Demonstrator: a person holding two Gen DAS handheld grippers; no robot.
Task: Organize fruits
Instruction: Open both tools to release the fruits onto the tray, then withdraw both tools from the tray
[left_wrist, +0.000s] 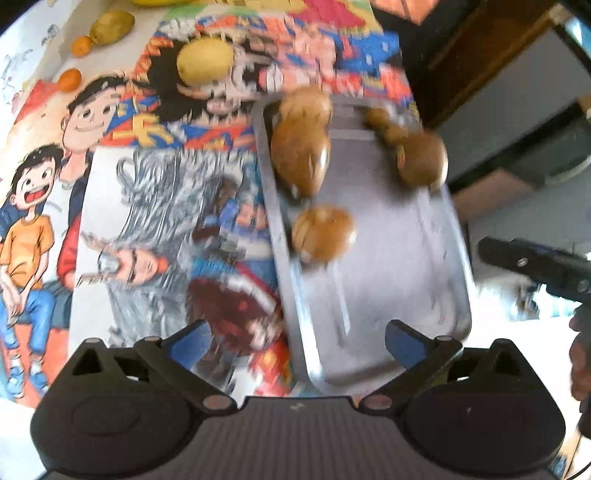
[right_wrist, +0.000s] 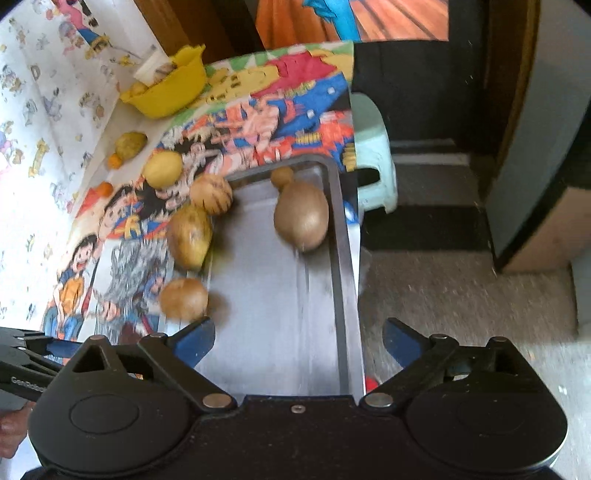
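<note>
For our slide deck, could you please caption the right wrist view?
Open right gripper above a metal tray holding brown fruits on a cartoon-print cloth.

Several brown fruits (left_wrist: 300, 155) lie blurred in the metal tray (left_wrist: 388, 295); a yellow one (left_wrist: 205, 61) lies outside.

One tray (right_wrist: 338, 236), two oranges (right_wrist: 114, 160), one bowl (right_wrist: 173, 90).

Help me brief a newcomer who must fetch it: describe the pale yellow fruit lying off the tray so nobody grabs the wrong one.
Start at the metal tray at the edge of the cartoon-printed cloth, then look just past its far left corner. There the pale yellow fruit lies on the cloth, beside a brown striped fruit. It is smooth and lemon-coloured, while its neighbours are brown or small and orange.
</note>
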